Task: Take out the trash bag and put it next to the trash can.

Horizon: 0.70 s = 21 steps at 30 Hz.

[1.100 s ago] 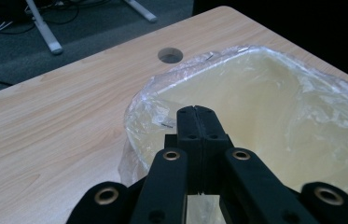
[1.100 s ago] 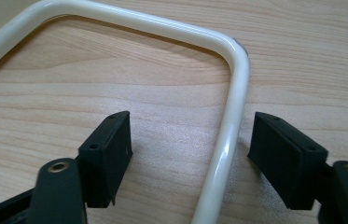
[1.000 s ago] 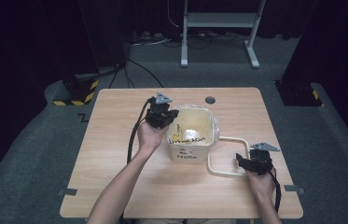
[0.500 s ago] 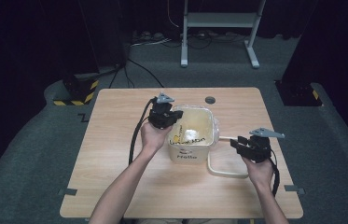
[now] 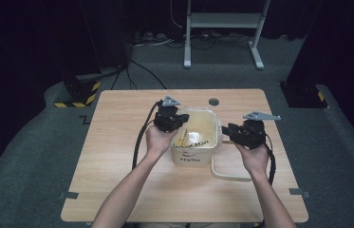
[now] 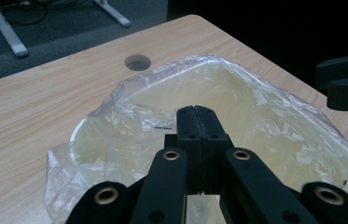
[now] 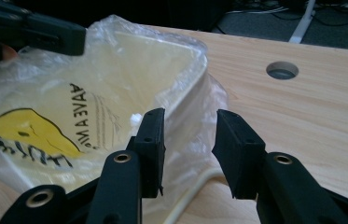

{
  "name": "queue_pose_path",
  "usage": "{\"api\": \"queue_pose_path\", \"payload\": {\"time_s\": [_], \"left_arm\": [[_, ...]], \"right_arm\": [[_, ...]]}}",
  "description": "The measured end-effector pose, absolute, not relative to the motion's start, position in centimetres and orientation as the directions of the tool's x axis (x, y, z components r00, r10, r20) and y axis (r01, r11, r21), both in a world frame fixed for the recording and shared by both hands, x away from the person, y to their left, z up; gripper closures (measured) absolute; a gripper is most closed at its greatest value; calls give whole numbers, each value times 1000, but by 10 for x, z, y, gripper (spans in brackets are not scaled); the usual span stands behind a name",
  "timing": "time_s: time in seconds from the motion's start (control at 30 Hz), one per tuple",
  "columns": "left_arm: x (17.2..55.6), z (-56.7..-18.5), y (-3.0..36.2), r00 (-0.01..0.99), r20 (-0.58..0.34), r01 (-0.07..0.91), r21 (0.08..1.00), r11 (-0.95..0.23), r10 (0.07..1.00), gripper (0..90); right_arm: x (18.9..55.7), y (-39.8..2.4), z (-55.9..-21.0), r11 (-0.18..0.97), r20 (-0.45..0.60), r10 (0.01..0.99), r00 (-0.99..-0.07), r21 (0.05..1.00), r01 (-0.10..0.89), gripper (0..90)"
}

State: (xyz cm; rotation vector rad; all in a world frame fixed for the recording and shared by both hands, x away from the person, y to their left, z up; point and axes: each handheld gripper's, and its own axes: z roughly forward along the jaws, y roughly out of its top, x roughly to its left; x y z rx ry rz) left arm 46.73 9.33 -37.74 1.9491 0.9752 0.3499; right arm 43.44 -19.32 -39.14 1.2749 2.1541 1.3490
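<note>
A cream plastic bin (image 5: pixel 194 159), lined with a clear bag (image 5: pixel 198 124) printed in yellow and black, stands mid-table. My left gripper (image 5: pixel 183 124) is shut at the bin's left rim; in the left gripper view its jaws (image 6: pixel 195 111) meet over the crinkled bag (image 6: pixel 115 116), and I cannot tell whether film is pinched. My right gripper (image 5: pixel 228 133) hovers at the bin's right rim. Its jaws have just been closing and stand partly apart (image 7: pixel 188 119), with the bag's (image 7: pixel 195 84) loose edge between them and untouched by the pads.
A cream ring-shaped frame (image 5: pixel 231 175) lies flat on the wooden table (image 5: pixel 117 142) just right of the bin, under my right hand. A round cable hole (image 5: pixel 214 101) sits near the far edge. Grey carpet and a metal stand's legs lie beyond.
My right gripper rose from the frame on the table and moved left up to the bin's right rim, its jaws narrowing. The left gripper and bin stayed put.
</note>
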Motion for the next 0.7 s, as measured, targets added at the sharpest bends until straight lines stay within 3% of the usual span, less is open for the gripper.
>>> {"api": "queue_pose_path", "payload": {"time_s": [0.47, 0.7], "left_arm": [[466, -380, 91, 653, -149, 498, 823, -273, 742, 894], [466, -384, 92, 654, -164, 507, 820, -267, 739, 893]], "right_arm": [[451, -168, -387, 224, 178, 798, -576, 799, 557, 657], [453, -161, -389, 273, 142, 800, -583, 779, 565, 758]]}}
